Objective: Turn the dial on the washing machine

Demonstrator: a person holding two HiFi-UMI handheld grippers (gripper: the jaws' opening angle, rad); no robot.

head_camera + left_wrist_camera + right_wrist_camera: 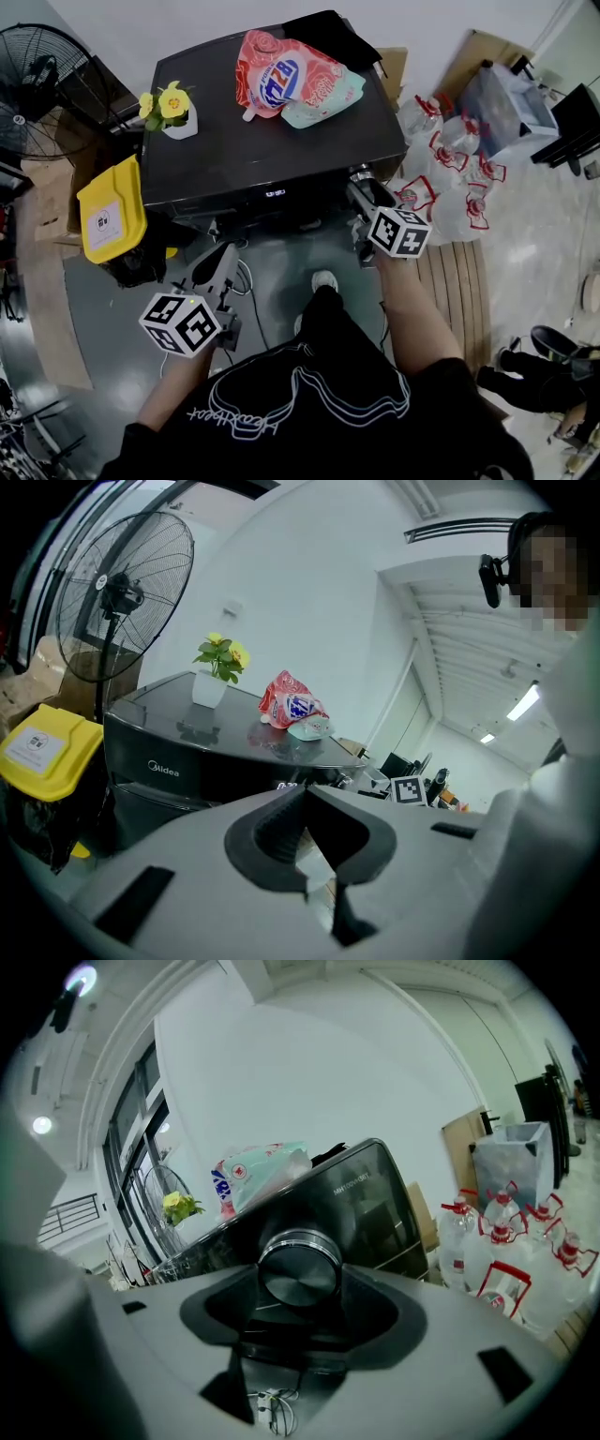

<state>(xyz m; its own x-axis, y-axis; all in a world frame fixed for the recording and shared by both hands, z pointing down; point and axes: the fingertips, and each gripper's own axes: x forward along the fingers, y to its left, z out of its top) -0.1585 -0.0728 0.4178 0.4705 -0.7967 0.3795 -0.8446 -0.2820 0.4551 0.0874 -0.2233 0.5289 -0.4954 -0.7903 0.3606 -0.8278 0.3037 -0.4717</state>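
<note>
Closest in is the person's black shirt (309, 394), and just ahead of it the left gripper (223, 255) hangs low by the floor, jaws pressed together on nothing, well clear of the washer (234, 150). The right gripper (364, 183) is up at the washer's front right corner, its jaws closed on either side of the dial (298, 1267), a round metal knob with a brushed face that stands out from the dark panel. It looks stiff and smooth, so the pads could slip on the polished rim. I'd say the best hold is square across the rim, near its root, turning about the knob's own axis. A pouch (295, 80) and a flowerpot (173, 108) sit on top.
</note>
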